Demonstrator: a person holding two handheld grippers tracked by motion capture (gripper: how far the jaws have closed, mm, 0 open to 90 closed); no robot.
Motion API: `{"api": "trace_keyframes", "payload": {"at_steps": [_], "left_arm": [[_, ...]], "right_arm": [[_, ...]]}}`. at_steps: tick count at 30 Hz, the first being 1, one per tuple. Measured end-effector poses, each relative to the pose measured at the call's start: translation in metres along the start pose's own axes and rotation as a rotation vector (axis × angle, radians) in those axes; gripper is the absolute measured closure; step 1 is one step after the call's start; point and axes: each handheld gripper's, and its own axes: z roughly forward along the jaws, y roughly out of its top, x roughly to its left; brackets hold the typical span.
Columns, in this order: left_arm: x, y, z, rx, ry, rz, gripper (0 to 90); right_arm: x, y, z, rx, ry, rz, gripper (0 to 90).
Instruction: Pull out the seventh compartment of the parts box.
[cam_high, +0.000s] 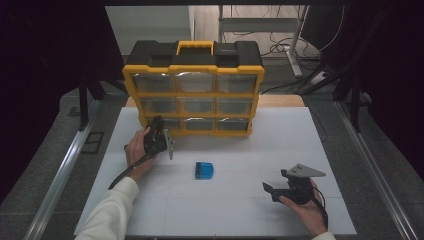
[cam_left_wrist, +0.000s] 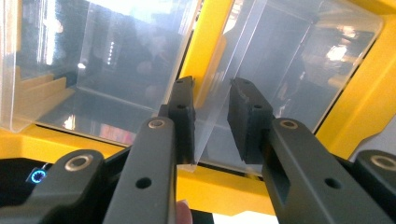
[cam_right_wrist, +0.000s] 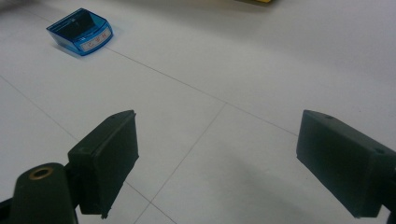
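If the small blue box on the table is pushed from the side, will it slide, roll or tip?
The blue box probably slides: it sits low and flat on the smooth white table. Rolling seems unlikely, as its sides look flat. It appears hollow, translucent plastic, so likely light and easily knocked away.

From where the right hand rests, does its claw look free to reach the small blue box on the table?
Probably yes. The right claw stands open, holding nothing, and only bare white table lies between it and the blue box. The left claw is busy at the yellow drawer cabinet, out of the way.
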Motion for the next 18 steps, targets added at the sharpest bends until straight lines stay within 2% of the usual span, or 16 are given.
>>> {"api": "trace_keyframes", "payload": {"at_steps": [9,18], "left_arm": [[0.0000,-0.0002,-0.0029,-0.011,-0.006,0.023,73.9],[0.0007,-0.0011,-0.0050,-0.015,-0.011,0.025,74.2]], "right_arm": [[-0.0005,-0.0001,0.0001,0.001,0.001,0.001,13.1],[-0.0006,-0.0001,-0.0004,0.000,0.002,0.001,13.1]]}}
